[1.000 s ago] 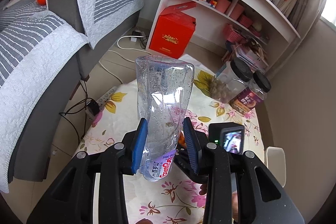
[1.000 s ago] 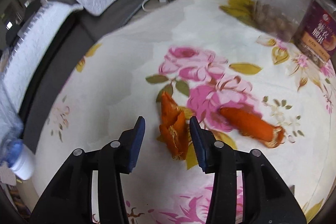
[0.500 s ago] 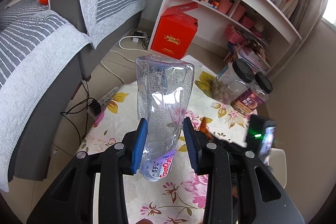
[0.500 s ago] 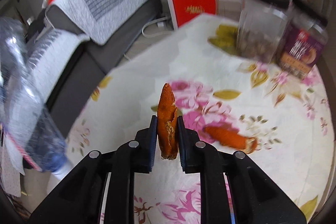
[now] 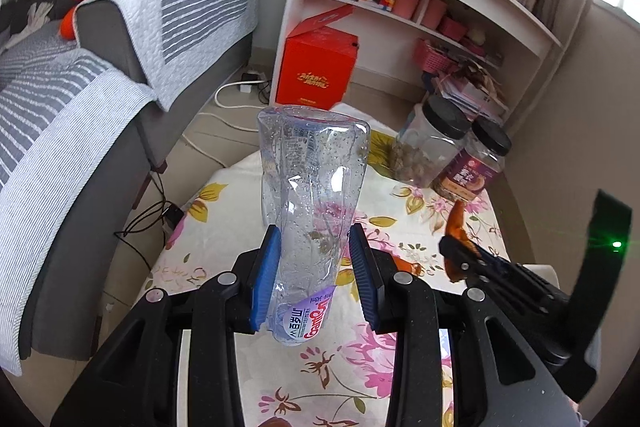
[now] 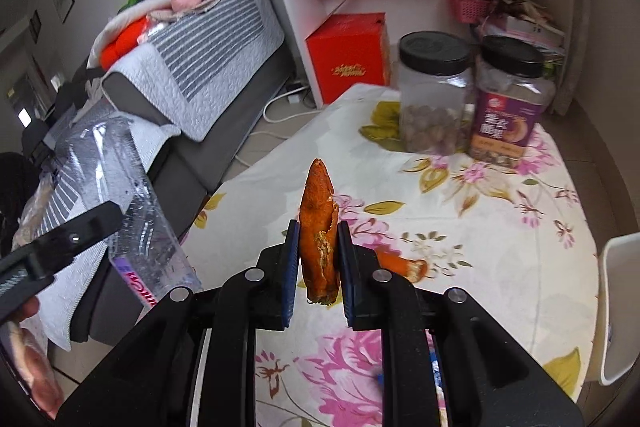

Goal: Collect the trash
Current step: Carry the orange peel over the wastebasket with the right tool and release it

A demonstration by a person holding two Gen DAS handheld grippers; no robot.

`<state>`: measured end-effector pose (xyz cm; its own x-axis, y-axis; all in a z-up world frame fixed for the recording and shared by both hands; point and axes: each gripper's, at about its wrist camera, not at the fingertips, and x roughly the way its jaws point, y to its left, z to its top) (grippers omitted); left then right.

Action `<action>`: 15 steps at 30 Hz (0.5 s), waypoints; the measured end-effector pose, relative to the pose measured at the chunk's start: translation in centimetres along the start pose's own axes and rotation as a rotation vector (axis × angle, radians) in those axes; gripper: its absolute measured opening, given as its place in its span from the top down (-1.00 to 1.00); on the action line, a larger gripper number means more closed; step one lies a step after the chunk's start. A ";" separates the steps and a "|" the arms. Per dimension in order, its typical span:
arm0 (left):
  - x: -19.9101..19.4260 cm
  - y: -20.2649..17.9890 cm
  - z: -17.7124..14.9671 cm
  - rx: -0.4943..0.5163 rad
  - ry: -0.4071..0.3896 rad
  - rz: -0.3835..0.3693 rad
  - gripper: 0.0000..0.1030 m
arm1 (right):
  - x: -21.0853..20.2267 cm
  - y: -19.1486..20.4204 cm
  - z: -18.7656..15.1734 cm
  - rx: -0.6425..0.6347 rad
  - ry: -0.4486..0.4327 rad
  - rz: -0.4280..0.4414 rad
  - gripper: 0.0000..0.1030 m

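— What's the left gripper [image 5: 314, 277] got?
— A crumpled clear plastic bottle [image 5: 310, 203], cap end down, pinched between its blue fingers [image 5: 264, 279], which are partly closed against its sides, above the flower-patterned surface [image 5: 224, 227].
— And the right gripper [image 6: 318, 269]?
— Its fingers [image 6: 291, 267] are squeezed tight on a curled strip of orange peel [image 6: 318, 227], held clear of the surface. A second orange peel [image 6: 404, 265] lies on the surface, just beyond that gripper, nearer than the two black-lidded clear jars [image 6: 436, 95].

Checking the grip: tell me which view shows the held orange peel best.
The right wrist view: the orange peel stands full-length between the right gripper pads. The left wrist view shows only its tip, small, at the right edge.
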<state>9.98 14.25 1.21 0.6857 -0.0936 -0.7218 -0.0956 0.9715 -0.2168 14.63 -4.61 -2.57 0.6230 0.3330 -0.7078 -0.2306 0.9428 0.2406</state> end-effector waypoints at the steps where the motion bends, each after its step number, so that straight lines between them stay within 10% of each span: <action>1: 0.0 -0.6 -0.2 0.012 -0.007 0.000 0.31 | -0.3 -0.3 -0.1 0.002 -0.009 -0.004 0.66; 15: 0.4 -6.1 -1.0 0.067 -0.044 -0.059 0.31 | -4.9 -4.9 0.4 0.057 -0.128 -0.066 0.66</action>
<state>10.12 8.07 1.62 0.7201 -0.1425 -0.6791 -0.0068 0.9772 -0.2123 12.98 -10.88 -0.04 0.7264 0.2661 -0.6336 -0.1457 0.9607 0.2363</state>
